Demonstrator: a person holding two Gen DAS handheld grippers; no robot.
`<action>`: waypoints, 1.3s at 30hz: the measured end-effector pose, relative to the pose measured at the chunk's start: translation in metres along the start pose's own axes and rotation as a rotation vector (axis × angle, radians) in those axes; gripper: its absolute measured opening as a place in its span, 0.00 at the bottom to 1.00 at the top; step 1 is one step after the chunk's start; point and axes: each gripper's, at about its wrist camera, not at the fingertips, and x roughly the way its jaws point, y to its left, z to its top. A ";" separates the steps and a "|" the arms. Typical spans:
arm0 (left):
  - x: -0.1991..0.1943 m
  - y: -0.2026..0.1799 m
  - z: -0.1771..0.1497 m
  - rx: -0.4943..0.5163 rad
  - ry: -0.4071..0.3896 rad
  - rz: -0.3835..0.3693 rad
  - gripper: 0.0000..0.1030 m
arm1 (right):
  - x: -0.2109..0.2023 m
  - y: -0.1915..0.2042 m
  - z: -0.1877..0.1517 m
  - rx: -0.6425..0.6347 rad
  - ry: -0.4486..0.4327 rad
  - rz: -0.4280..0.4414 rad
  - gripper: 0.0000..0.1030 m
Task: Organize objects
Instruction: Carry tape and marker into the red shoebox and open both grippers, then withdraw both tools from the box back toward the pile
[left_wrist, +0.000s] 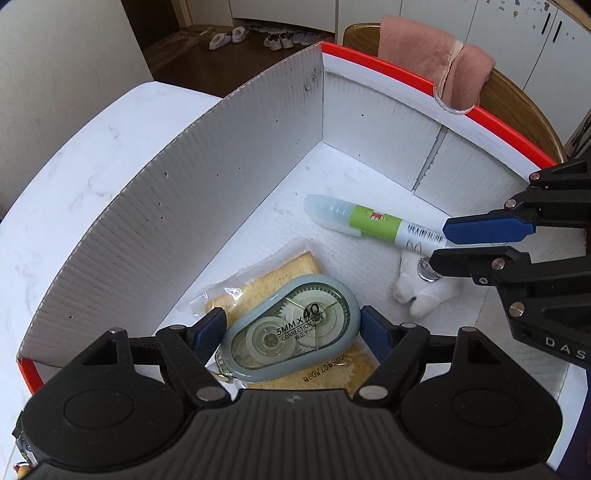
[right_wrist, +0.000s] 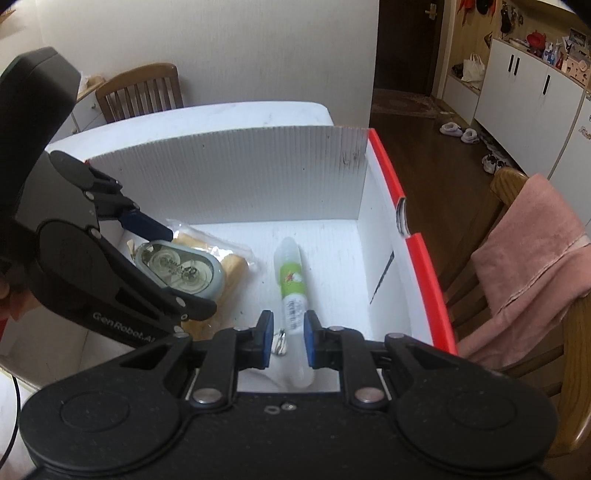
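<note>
My left gripper (left_wrist: 291, 325) grips the correction tape (left_wrist: 291, 328) by its sides, above the wrapped bread slice (left_wrist: 280, 273) on the box (left_wrist: 184, 206) floor. My right gripper (right_wrist: 288, 339) is clenched on the tail of the glue pen (right_wrist: 291, 284), whose cap points to the far wall. Free floor remains between pen and red-edged wall.

Left hand-held gripper (left_wrist: 291, 330) clamped wide, right hand-held gripper (right_wrist: 288, 338) clamped narrow
</note>
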 end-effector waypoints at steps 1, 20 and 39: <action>-0.001 0.000 -0.001 0.000 0.000 -0.003 0.76 | -0.001 0.000 0.000 0.003 0.002 0.002 0.16; -0.060 0.014 -0.026 -0.116 -0.164 -0.104 0.79 | -0.040 -0.002 -0.001 0.072 -0.053 0.024 0.26; -0.161 0.028 -0.096 -0.166 -0.400 -0.113 0.79 | -0.094 0.059 0.002 0.030 -0.155 0.050 0.36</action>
